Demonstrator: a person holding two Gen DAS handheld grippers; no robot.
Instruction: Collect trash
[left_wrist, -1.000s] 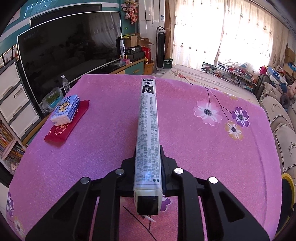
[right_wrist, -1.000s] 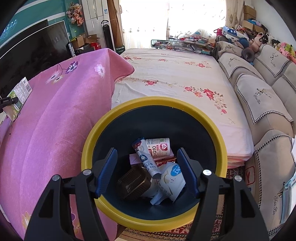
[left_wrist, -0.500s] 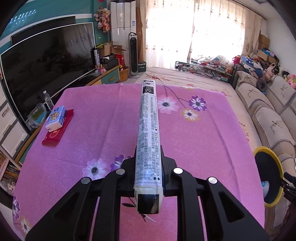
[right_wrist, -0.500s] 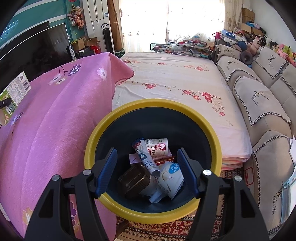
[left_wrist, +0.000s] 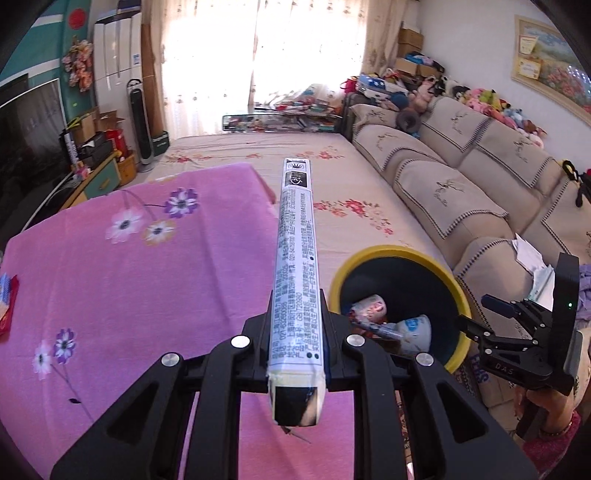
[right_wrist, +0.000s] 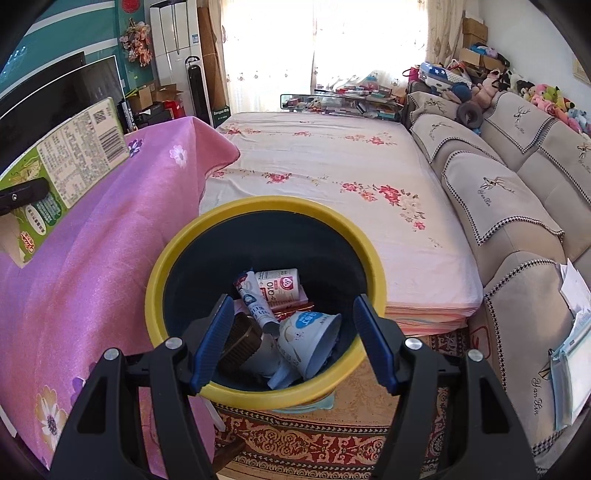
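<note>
1. Yellow-rimmed bin (right_wrist: 373, 266) sits on the floor beside the pink tabletop (left_wrist: 122, 273), already holding a cup, a tube and a bottle (part of the job done).
2. My left tongs (left_wrist: 295, 332) are clamped on a long flat carton (left_wrist: 295, 258), with the bin at four o'clock from them.
3. My right tongs (right_wrist: 291, 343) hang apart and empty over the bin.
4. Left to do, I reckon: drop the carton in.

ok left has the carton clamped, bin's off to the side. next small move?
Probably carry the left gripper across until the carton hangs over the yellow-rimmed bin, then open. The carton is over the pink cloth now; the right gripper is open and empty.
</note>
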